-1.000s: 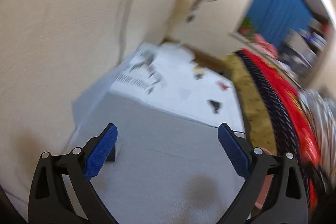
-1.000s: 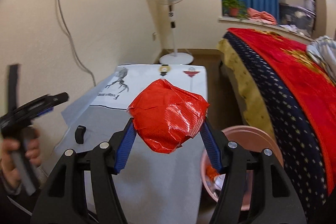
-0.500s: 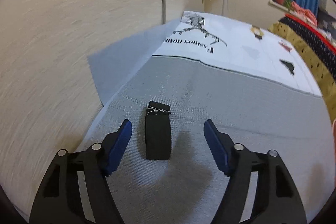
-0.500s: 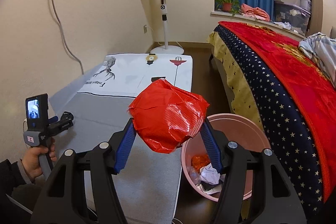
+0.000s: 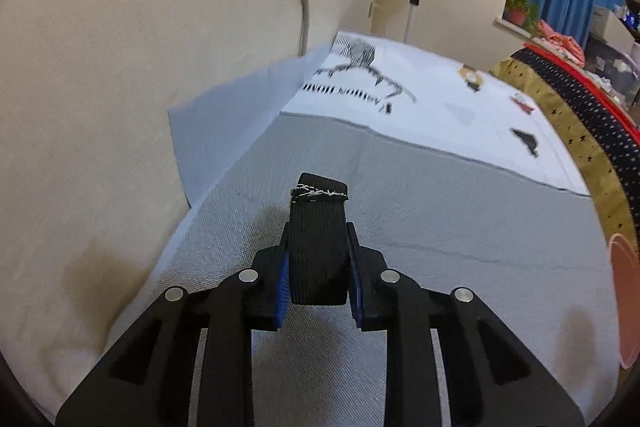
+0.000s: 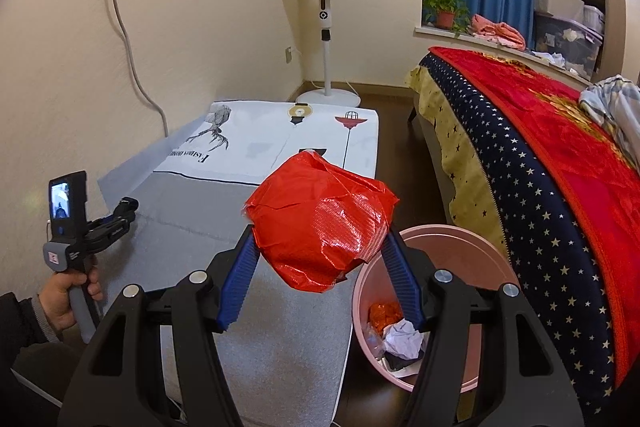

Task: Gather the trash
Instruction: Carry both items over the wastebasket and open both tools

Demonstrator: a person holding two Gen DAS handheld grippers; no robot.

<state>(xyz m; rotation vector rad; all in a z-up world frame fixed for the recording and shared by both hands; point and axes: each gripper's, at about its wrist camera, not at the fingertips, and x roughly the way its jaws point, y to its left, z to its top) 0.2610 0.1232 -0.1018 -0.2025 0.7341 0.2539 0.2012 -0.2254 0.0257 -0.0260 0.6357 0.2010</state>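
Note:
A short black webbing strap (image 5: 320, 195) lies on the grey mat (image 5: 460, 227) near the wall. My left gripper (image 5: 318, 231) is closing around it, and both blue pads touch its sides. The right wrist view shows that left gripper (image 6: 124, 215) at the left, held by a hand (image 6: 66, 295). My right gripper (image 6: 320, 233) is shut on a crumpled red plastic bag (image 6: 316, 203), held above the mat's right edge. Just to the right stands a pink bin (image 6: 464, 237) with paper and orange scraps inside.
A white printed cloth (image 6: 280, 143) covers the far half of the low platform. A standing fan (image 6: 326, 27) is in the corner and a cable (image 6: 128, 47) runs down the wall. A bed with a red and starred blanket (image 6: 540, 155) lines the right side.
The left gripper dropped down to the black strap and its jaws closed from wide open onto it. The right gripper kept its hold on the red bag and swung towards the bin.

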